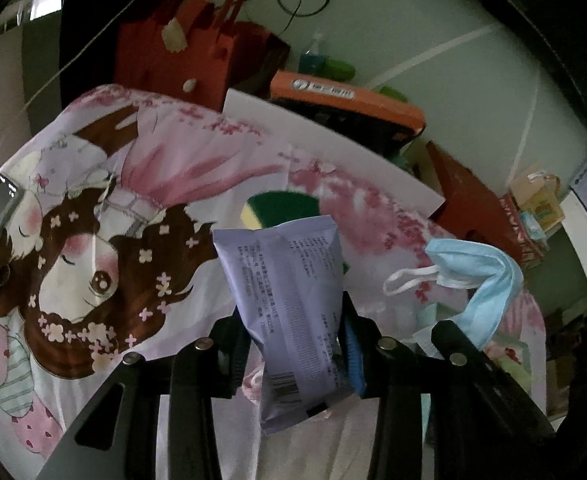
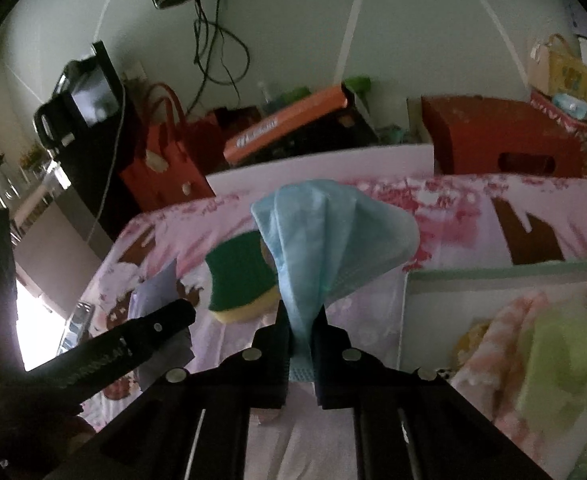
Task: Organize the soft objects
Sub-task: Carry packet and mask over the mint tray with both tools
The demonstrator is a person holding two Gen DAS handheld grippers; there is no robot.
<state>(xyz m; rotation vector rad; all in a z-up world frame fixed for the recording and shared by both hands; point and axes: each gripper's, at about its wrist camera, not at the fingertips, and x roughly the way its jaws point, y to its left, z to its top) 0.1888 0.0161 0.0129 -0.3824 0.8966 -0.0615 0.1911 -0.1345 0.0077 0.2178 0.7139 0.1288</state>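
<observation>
Partly hidden behind the lilac packet [image 1: 293, 312], the sponge [image 1: 279, 210] lies on the printed sheet [image 1: 93, 240]; upright, the packet's long axis runs away from the left gripper [image 1: 293, 344] clamping it; the right gripper [image 2: 301, 344] pinches a blue mask [image 2: 325, 236], its lower end concealed.

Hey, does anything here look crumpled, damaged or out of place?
The blue face mask is bunched up, pinched in the right gripper and drooping. The purple packet sits tilted in the left gripper. No spills or damage show.
</observation>
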